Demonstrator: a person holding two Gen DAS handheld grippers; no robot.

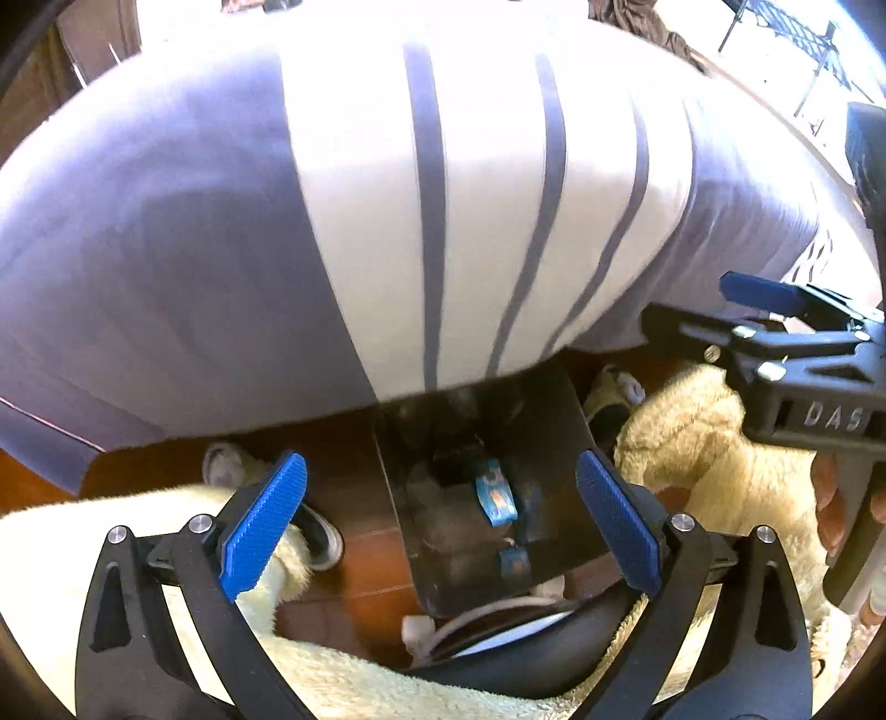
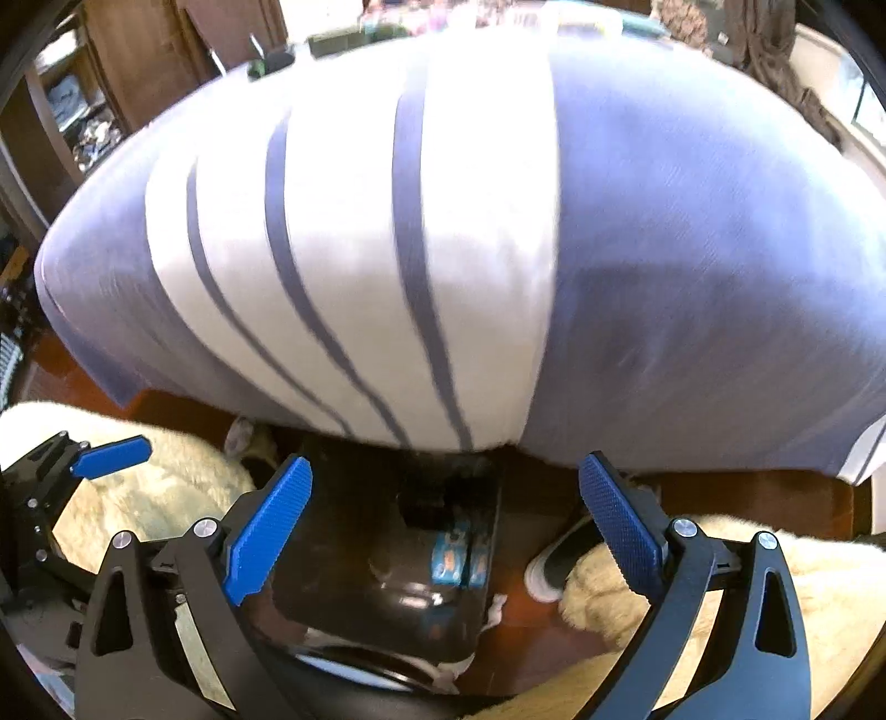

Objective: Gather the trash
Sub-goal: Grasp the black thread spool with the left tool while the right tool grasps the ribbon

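Bin [image 1: 559,421] rim — perhaps tucked under the cloth [image 1: 354,210] edge — lies below both spread, empty hand-held grippers.

A bed cover [image 2: 692,266] fills most of both views, lavender-grey with a broad white panel [image 1: 360,232] crossed by thin grey-purple stripes [image 2: 410,249]. Below it lies a reddish-brown tiled floor [image 1: 354,531]. A glossy black bag [image 2: 354,559] sits there, holding bright blue wrappers [image 2: 448,559] with small white and orange marks. Pale cream, fluffy fabric [image 1: 703,437] lies on both sides of the bag. Each tool has black arms and vivid blue, fine-ribbed pads: the left tool [image 1: 443,520] and the right tool [image 2: 446,526]. A grey and white shoe [image 2: 554,559] shows beside the cream fabric. Brown wooden furniture [image 2: 138,50] stands behind the bed.
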